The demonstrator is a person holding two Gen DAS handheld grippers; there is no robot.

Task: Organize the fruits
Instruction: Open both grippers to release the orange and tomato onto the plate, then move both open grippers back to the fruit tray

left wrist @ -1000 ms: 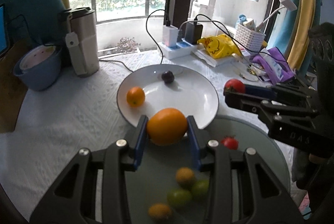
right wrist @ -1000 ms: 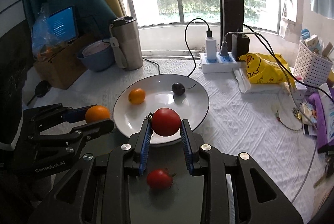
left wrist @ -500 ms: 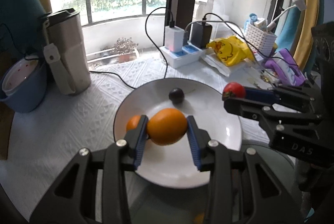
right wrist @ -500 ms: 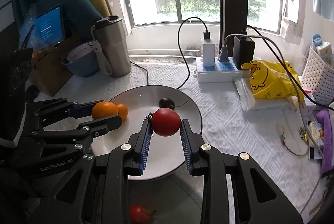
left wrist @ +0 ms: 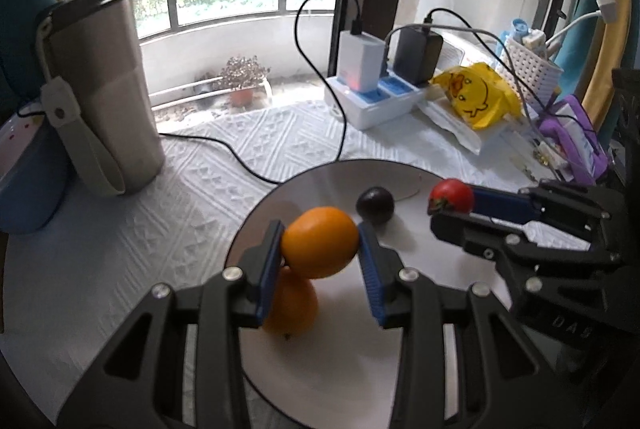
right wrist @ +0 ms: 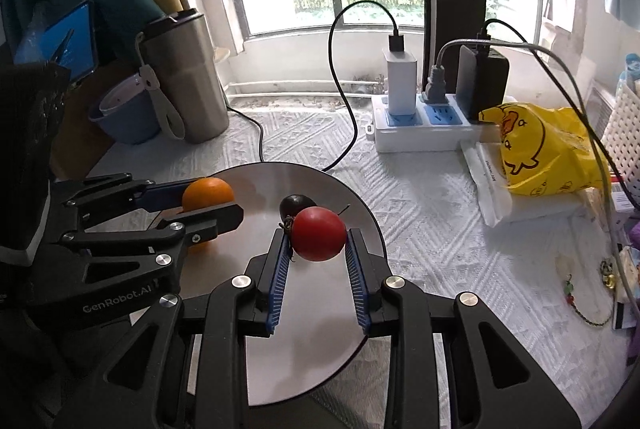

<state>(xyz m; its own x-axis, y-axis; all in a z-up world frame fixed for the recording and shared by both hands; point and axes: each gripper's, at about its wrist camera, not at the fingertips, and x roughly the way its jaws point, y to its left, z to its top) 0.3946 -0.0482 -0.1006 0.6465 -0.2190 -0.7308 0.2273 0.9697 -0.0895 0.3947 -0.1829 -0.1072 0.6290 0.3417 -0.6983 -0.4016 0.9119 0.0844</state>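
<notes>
My left gripper (left wrist: 320,243) is shut on an orange (left wrist: 319,241) and holds it above the white plate (left wrist: 420,313). A second small orange (left wrist: 291,313) lies on the plate just under it, and a dark plum (left wrist: 375,204) lies further back. My right gripper (right wrist: 316,243) is shut on a red tomato (right wrist: 318,234) above the plate (right wrist: 312,341); it also shows in the left wrist view (left wrist: 451,200) at the right. The left gripper with its orange (right wrist: 208,192) shows at the left in the right wrist view.
A steel tumbler (left wrist: 100,89) and a blue bowl (left wrist: 24,181) stand at the back left. A power strip with chargers (left wrist: 376,97), a yellow bag (left wrist: 476,97), a white basket (left wrist: 528,73) and purple packets (left wrist: 572,141) crowd the back right. A black cable (left wrist: 224,149) runs across the white cloth.
Both grippers have moved forward from the near glass area to above the plate, each still holding its fruit. The loose fruits near the front edge have dropped out of view.
</notes>
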